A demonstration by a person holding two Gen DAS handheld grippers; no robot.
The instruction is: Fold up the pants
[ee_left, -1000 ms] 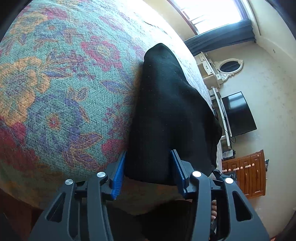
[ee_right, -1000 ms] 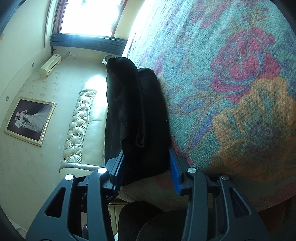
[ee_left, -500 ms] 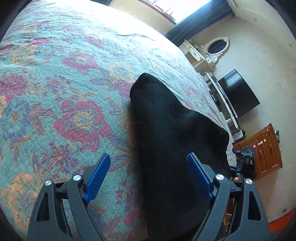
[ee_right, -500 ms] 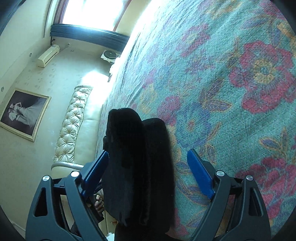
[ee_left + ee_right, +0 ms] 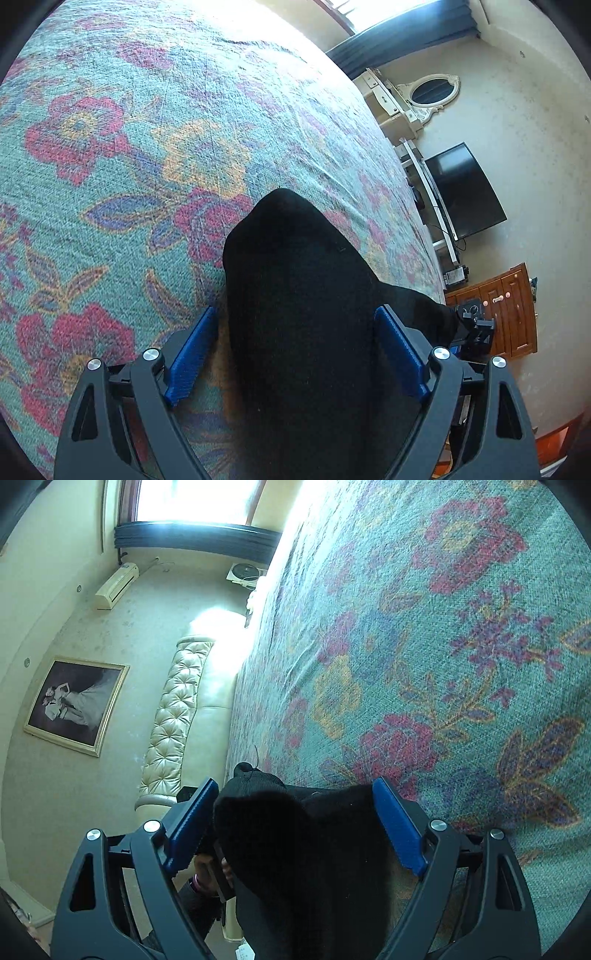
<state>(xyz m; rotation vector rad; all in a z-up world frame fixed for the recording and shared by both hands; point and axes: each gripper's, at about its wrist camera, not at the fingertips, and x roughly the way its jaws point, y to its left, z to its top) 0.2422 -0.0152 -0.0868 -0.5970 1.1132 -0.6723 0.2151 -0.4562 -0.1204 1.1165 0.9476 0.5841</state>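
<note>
While the right tool (image 5: 291, 830) closes around the black pants (image 5: 306, 867) (left tool (image 5: 295, 354) wide, gripping nothing), 1 uneven pinch could skew the fold.

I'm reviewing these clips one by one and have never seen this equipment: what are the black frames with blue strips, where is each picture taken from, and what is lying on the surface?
There is no robot here. A person holds one hand-held tool in each hand; each tool ends in black tongs with blue ribbed pads and carries a wide-angle camera looking forward along them. One picture looks out from the left tongs, the other from the right tongs, so the frames at the bottom are the tools themselves. The surface is a teal bedspread with red and yellow flowers. On it lie folded black fabric pants. The cloth sits between both sets of pads. The left tongs stand open; the right are closing, with a gap still visible at the left pad, so nothing is gripped.
</note>
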